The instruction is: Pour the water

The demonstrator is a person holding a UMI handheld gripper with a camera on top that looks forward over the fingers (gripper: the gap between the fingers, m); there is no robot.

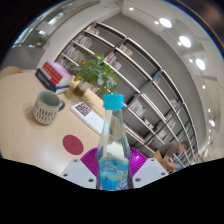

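Largest in view are the long white wall shelves (150,75) packed with books, running from about eleven o'clock across to three o'clock behind everything else, under a ceiling dotted with round lights (184,41). Below them lies the pale wooden tabletop (25,115), tilted in this view and filling the side toward nine o'clock. On it, toward ten o'clock from the fingers, is a leafy green potted plant (97,72), with a stack of red and dark books (53,75) just beside it, farther toward ten o'clock. Nearer, at nine o'clock, stands a grey-green ribbed ceramic mug (46,107) with its handle facing the bottle. A small dark red round coaster (73,145) lies flat on the table near the left finger.

The clear plastic water bottle with a teal cap (113,150) stands upright at six o'clock, between the magenta pads (92,160). The gripper (113,172) has closed narrowly on it (both pads press its sides), holding the bottle by its lower body.
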